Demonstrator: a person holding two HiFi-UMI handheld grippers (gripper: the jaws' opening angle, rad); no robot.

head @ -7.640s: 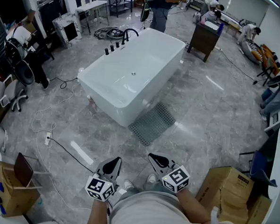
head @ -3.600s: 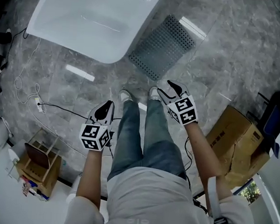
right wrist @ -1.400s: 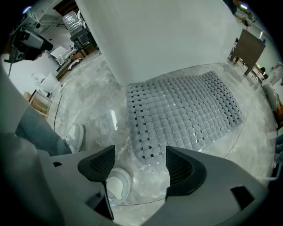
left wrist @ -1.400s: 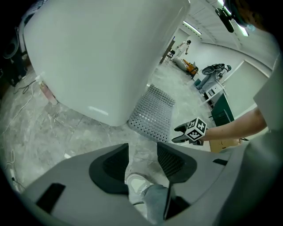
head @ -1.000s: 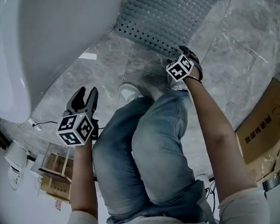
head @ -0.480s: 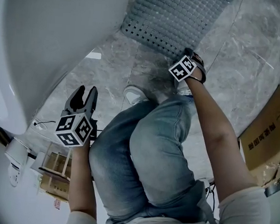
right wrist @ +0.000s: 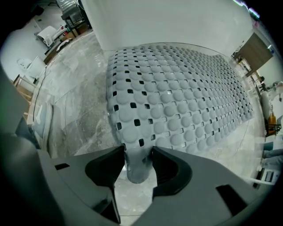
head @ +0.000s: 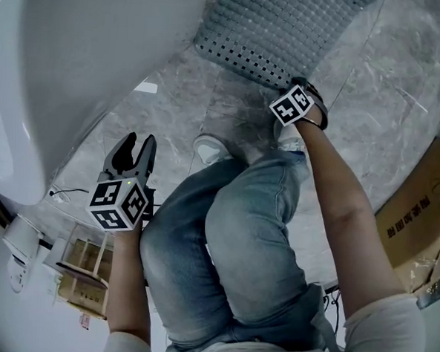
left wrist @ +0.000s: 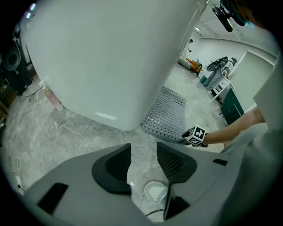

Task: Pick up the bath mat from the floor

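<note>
The grey perforated bath mat (head: 288, 27) lies flat on the marble floor beside the white bathtub (head: 78, 66). My right gripper (head: 300, 87) is down at the mat's near corner. In the right gripper view the jaws are closing, and the curled-up corner of the bath mat (right wrist: 177, 97) sits pinched between the pads of the right gripper (right wrist: 138, 161). My left gripper (head: 136, 145) hangs above the floor to the left of the person's knees. In the left gripper view the left gripper (left wrist: 143, 154) is open and holds nothing, with the mat (left wrist: 168, 114) ahead.
The person crouches, jeans filling the middle, one white shoe (head: 207, 147) near the mat. A cardboard box (head: 418, 213) stands at the right. A wooden crate (head: 88, 264) and a cable (head: 63, 193) lie at the lower left. The bathtub wall (left wrist: 110, 57) rises close on the left.
The right gripper has edged slightly farther along the mat's near edge to its corner. The left gripper has hardly moved.
</note>
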